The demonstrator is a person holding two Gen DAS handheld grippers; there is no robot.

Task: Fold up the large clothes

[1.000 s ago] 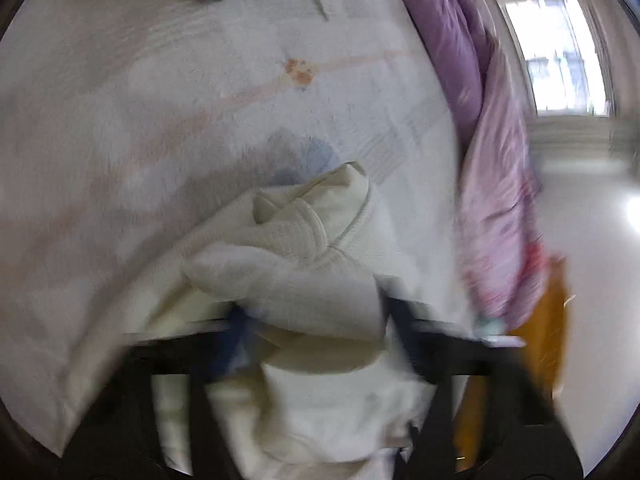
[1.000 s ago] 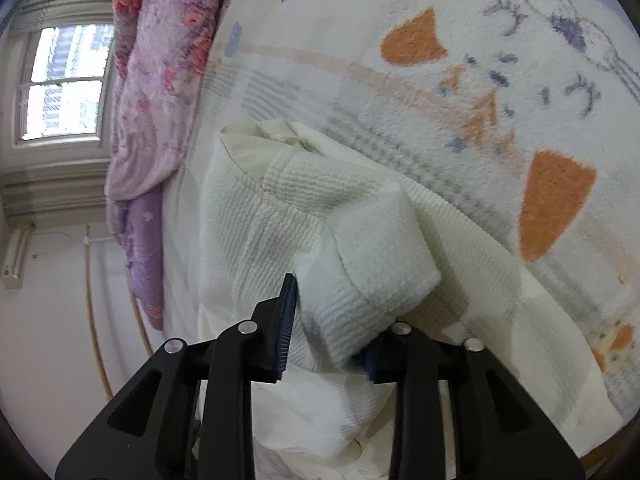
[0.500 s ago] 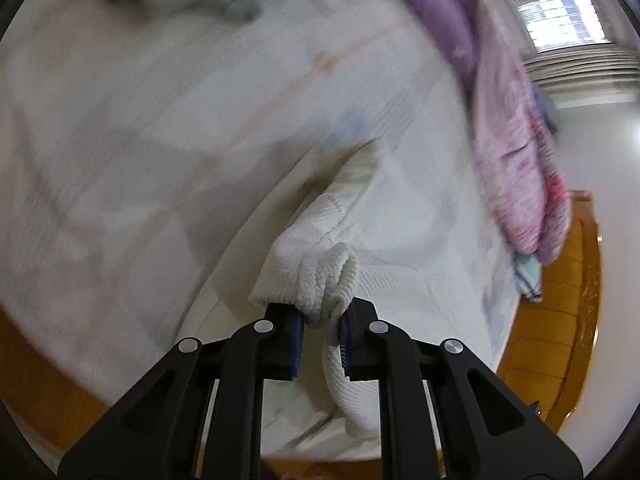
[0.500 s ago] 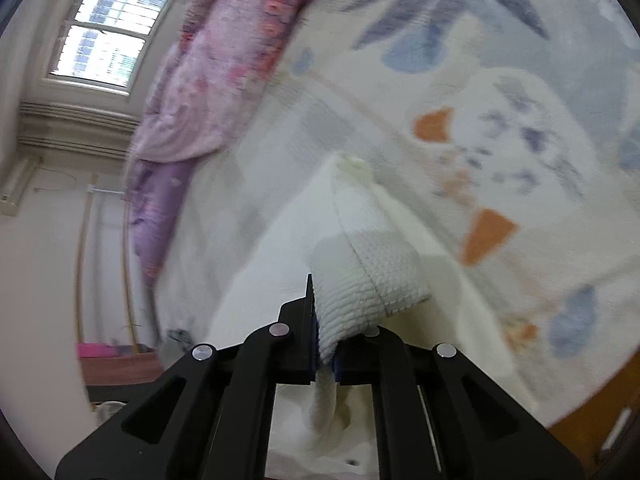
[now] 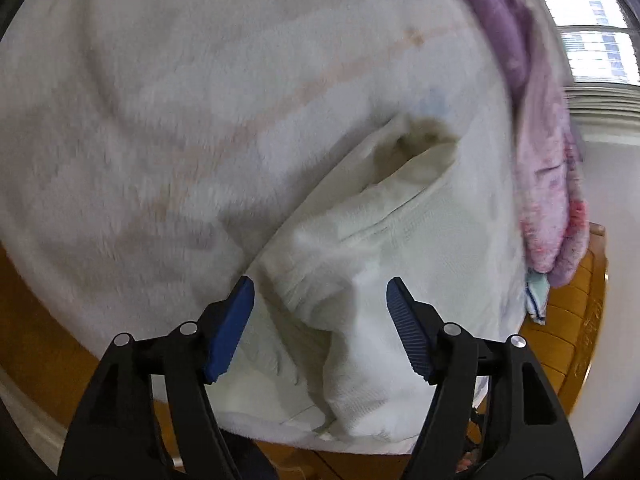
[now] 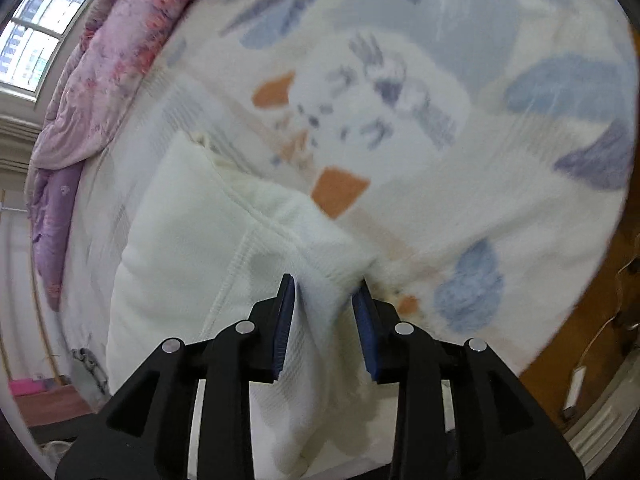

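So the cream sweater [image 5: 360, 248] is lying on the bed [image 5: 140, 120], bunched up near the bed's near edge, with a lower fold drooping over that edge; texture looks like a waffle knit, and there's an opening in the cloth facing away in the left wrist view, can't tell if it's a neck or a sleeve.

Left gripper [image 5: 320, 296] has its jaws spread wide, blue pads on either side of a raised fold but not pinching it; nothing held there. Right gripper [image 6: 324, 292] has its jaws partly apart with a ridge of the sweater [image 6: 208, 240] standing up between them; the cloth touches or nearly touches both pads, but I honestly can't tell whether it's really clamped, the frame is pretty blurry.

Room to move: the patterned bedspread [image 6: 440, 140] stretches out flat beyond the sweater, lots of open surface toward the far side; a pink and purple quilt [image 6: 100, 80] is heaped along one side of the bed, near the sweater but not touching it. Wooden bed frame [image 5: 568, 344] shows just past the mattress edge, right beside the sweater's hanging part; a window [image 5: 592, 20] sits behind the quilt.
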